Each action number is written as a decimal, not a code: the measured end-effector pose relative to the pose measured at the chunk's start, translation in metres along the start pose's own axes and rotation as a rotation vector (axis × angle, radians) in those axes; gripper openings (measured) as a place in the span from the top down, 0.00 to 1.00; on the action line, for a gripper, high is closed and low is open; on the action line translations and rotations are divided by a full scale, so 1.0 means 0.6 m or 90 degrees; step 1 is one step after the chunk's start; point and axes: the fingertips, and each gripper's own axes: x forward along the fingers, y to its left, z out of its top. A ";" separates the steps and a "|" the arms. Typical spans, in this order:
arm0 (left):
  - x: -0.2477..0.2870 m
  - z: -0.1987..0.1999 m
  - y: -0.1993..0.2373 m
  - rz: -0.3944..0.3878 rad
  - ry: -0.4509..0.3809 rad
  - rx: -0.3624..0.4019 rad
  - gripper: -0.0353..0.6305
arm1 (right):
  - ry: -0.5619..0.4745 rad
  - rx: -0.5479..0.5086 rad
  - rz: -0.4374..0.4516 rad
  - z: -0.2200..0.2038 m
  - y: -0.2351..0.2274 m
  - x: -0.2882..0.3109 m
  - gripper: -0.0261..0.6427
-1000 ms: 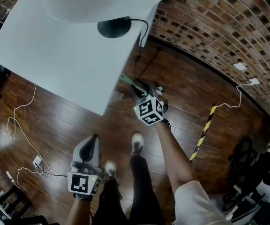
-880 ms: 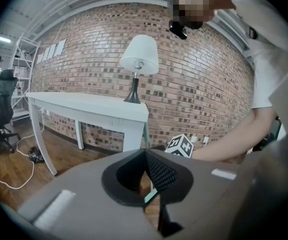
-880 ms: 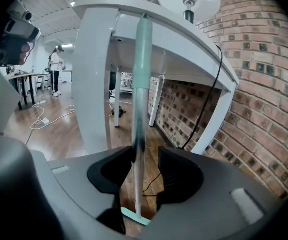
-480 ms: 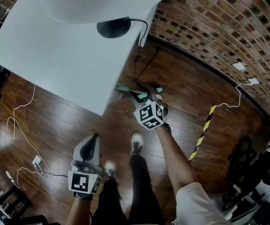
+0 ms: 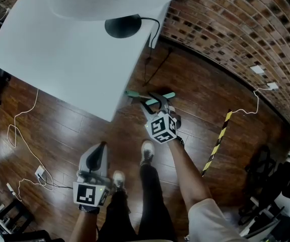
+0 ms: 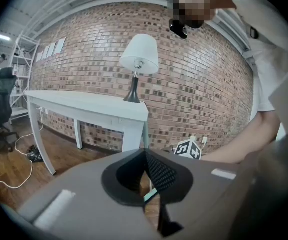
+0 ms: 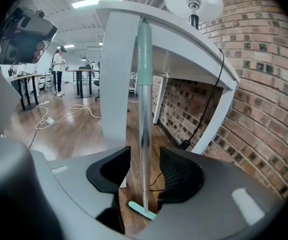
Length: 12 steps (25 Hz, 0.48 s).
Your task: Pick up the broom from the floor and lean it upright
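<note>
Since jaws just opened, right hand-held gripper (image 7: 145, 153) pulled back, broom (image 7: 144, 84) upright between.

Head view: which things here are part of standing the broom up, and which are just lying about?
Part of the job: silver-poled broom with teal grip, upright against the white table; right gripper, fingers just opened, pole loose between them.
Lying about: black-based lamp; white floor cables; yellow-black striped strip; left gripper, idle.
</note>
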 end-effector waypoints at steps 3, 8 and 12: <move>0.001 0.012 0.003 -0.002 -0.026 0.006 0.94 | 0.017 0.008 -0.045 -0.009 -0.010 -0.033 0.77; -0.009 0.016 -0.006 -0.006 -0.007 0.016 0.94 | 0.025 0.044 -0.096 -0.016 0.001 -0.121 0.94; -0.020 0.055 -0.021 -0.029 -0.061 0.032 0.94 | 0.009 0.077 -0.115 0.000 -0.002 -0.191 0.94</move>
